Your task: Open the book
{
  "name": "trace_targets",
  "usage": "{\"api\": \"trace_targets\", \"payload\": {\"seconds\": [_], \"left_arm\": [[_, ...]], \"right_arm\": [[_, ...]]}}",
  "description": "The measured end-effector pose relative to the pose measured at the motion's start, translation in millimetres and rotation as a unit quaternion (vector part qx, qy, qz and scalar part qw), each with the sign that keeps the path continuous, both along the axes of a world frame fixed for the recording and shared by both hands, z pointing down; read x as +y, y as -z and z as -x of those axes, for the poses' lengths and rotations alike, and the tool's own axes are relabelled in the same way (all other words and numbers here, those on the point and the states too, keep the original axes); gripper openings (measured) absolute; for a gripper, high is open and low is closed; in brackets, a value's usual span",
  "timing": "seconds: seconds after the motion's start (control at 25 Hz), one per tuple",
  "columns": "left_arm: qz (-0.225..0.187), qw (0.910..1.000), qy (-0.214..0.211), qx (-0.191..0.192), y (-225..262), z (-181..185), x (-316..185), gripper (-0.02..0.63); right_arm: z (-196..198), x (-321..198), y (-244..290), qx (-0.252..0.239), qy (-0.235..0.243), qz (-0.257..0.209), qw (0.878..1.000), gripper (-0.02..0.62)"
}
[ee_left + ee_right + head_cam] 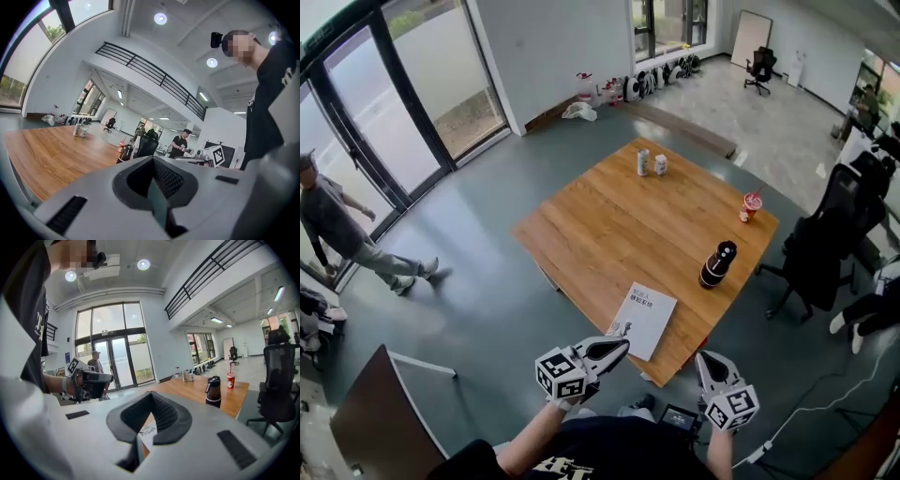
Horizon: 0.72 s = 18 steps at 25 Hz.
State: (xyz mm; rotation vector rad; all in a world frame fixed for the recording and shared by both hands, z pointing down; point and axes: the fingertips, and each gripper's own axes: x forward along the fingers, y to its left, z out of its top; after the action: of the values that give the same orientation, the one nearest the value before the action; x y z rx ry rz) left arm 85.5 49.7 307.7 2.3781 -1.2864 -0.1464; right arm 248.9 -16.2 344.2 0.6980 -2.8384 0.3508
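A wide wooden worktop fills the middle of the room, set at a slant on the grey floor. A black office chair stands off its right side, and a person walks by the glass doors at far left.

The book lies flat and closed, white cover up, near the worktop's near edge. The left gripper has its jaws clenched with nothing between them, its tip just beside the book's near corner; whether it touches is hard to tell. The right gripper is off the worktop's near corner, jaws likewise clenched and empty.

A dark bottle stands upright by the right edge, a red cup with a straw beyond it, and two small cans side by side at the far end.
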Motion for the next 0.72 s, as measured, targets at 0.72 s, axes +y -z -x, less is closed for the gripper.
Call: {"api": "trace_targets", "payload": {"seconds": [0.72], "left_arm": [[-0.009,0.9990,-0.040,0.016,-18,-15,-37,0.005]], "right_arm": [[6,-23,-5,0.004,-0.008,-0.004,1.000,-0.012]]}}
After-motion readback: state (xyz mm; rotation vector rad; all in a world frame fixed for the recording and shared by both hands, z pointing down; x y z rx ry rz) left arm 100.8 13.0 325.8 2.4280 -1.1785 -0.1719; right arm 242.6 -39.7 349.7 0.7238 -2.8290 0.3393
